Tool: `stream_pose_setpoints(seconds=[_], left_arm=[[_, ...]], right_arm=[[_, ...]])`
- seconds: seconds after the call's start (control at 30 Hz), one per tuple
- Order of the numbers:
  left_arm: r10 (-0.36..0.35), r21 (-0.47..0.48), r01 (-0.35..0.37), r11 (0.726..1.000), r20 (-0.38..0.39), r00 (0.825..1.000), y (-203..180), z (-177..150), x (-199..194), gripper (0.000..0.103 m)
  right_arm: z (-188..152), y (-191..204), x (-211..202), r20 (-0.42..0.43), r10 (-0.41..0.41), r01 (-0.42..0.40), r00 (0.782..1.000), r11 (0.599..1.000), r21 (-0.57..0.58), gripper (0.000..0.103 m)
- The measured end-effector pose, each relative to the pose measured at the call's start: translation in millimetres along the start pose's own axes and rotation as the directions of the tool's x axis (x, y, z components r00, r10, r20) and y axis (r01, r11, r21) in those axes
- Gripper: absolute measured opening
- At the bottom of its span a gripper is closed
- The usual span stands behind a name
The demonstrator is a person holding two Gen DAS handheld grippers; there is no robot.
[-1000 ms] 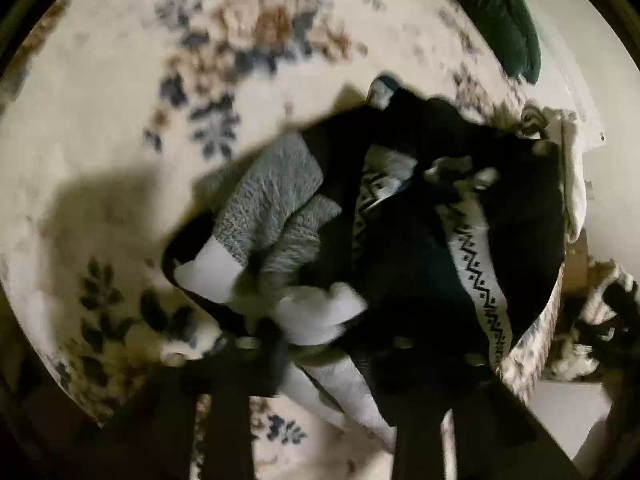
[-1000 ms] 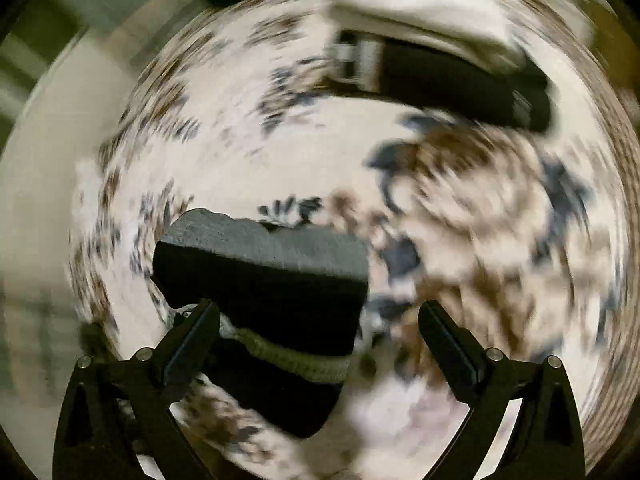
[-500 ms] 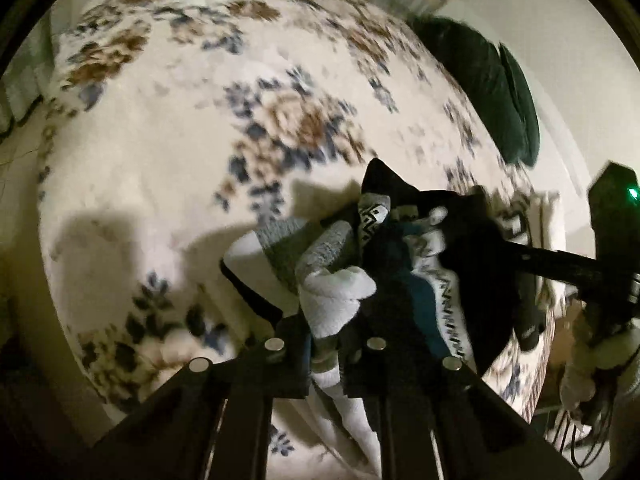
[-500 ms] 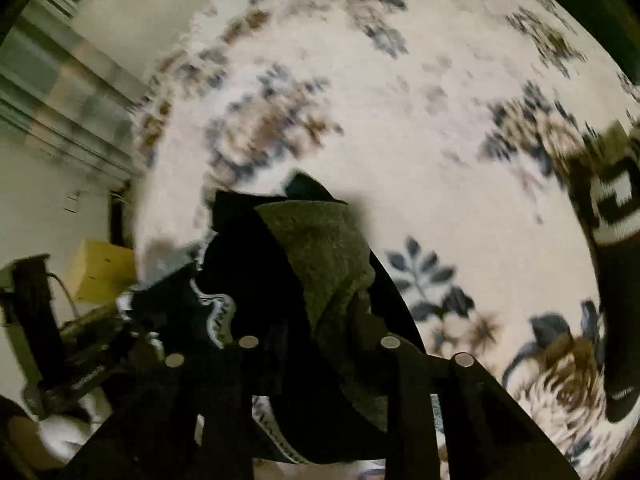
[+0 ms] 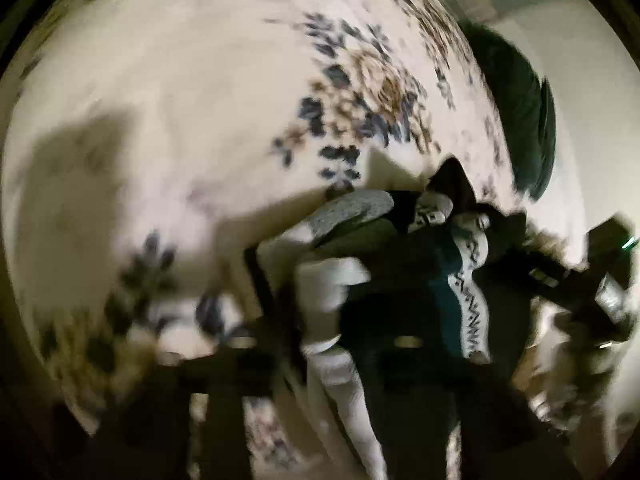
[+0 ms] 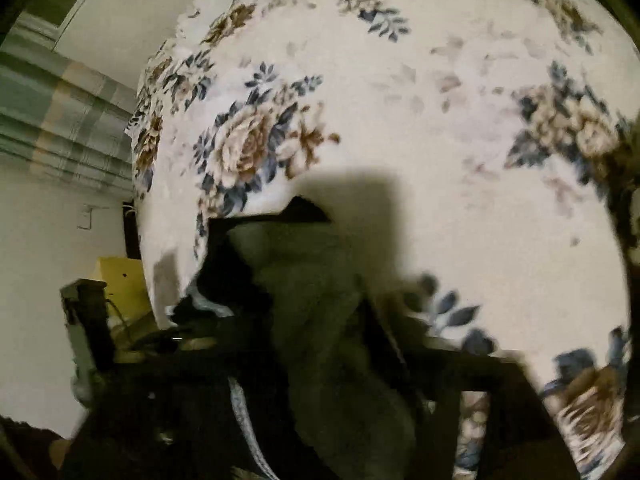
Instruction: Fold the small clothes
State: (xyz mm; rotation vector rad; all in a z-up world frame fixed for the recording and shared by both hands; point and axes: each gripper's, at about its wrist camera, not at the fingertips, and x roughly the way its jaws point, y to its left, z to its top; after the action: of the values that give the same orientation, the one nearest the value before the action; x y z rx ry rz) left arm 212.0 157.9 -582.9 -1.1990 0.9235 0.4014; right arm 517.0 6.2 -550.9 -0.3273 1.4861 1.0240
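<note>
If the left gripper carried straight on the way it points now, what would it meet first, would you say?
Most likely the pile of socks lying between the left gripper's opening jaws, with the floral bedspread beneath; blur leaves depth uncertain.

dim, motion-blurred fisheye views, hard shadows

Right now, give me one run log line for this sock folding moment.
step: releasing | left claw: opening, white sock between jaws | right claw: opening, dark sock between jaws | surface: floral bedspread
</note>
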Motion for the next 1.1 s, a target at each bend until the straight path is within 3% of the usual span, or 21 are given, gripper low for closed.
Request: stream_pose_setpoints(seconds=[0.03, 0.07, 0.17, 0.33, 0.47, 0.53, 0.67, 0.77, 0.8, 0.9, 1.0, 1.1], left_arm=[[-0.023, -0.032, 0.023, 0.999, 0.011, 1.0, 4.3, -7.2, -7.0, 0.071], [-0.059, -0.069, 0.061, 0.996, 0.026, 0.998, 8.6, -15.9, -13.3, 0.072], [-0.13, -0.121, 0.13, 0.984, 0.007, 0.991, 12.6, -35.5, -7.6, 0.073], [-0.143, -0.097, 0.136, 0.986, -0.065, 0.988, 2.6, -40.4, 40.9, 0.073], [-0.157, -0.137, 0.152, 0.979, -0.026, 0.987, 4.6, -27.5, 50.9, 0.073], [-0.16, -0.141, 0.155, 0.978, -0.026, 0.987, 4.1, -23.3, 49.8, 0.073], [-0.078, -0.073, 0.073, 0.995, -0.073, 0.994, -9.1, -16.3, 28.2, 0.071], [0.015, 0.084, -0.012, 0.996, -0.03, 0.999, -36.3, -7.5, -12.4, 0.073], [0.052, 0.16, -0.051, 0.986, 0.0, 0.999, -51.9, -1.8, -26.1, 0.073], [0.072, 0.347, -0.073, 0.935, 0.018, 0.997, -96.5, 16.4, -38.1, 0.073], [0.087, 0.536, -0.071, 0.841, -0.004, 0.996, -142.4, 32.4, -21.9, 0.073], [0.168, 0.684, -0.058, 0.727, -0.096, 0.981, -175.5, 38.3, 27.9, 0.073]], right_arm=[[-2.1, -4.6, -0.7, -0.003, 0.012, -0.012, 1.0, 1.0, -0.01, 0.096], [-4.9, -11.7, 1.2, -0.023, 0.029, -0.029, 0.999, 0.999, -0.014, 0.096], [-15.6, -31.5, 17.5, -0.108, 0.119, -0.119, 0.987, 0.993, 0.009, 0.098], [-25.9, -46.9, 51.8, -0.2, 0.282, -0.273, 0.938, 0.96, 0.068, 0.103], [-25.7, -53.7, 74.5, -0.242, 0.343, -0.32, 0.907, 0.938, 0.131, 0.103], [-25.1, -56.5, 72.6, -0.232, 0.373, -0.343, 0.898, 0.925, 0.162, 0.103], [-42.0, -64.9, 32.5, -0.1, 0.397, -0.37, 0.912, 0.905, 0.212, 0.103], [-78.7, -73.1, -10.2, 0.042, 0.303, -0.304, 0.952, 0.918, 0.254, 0.103], [-95.3, -74.9, -19.7, 0.078, 0.268, -0.279, 0.96, 0.918, 0.282, 0.103], [-135.6, -78.0, -30.3, 0.141, 0.202, -0.241, 0.969, 0.9, 0.364, 0.103], [-175.6, -76.7, -24.5, 0.175, 0.131, -0.199, 0.976, 0.867, 0.456, 0.103], [-198.8, -69.6, -13.0, 0.204, 0.134, -0.224, 0.97, 0.825, 0.519, 0.103]])
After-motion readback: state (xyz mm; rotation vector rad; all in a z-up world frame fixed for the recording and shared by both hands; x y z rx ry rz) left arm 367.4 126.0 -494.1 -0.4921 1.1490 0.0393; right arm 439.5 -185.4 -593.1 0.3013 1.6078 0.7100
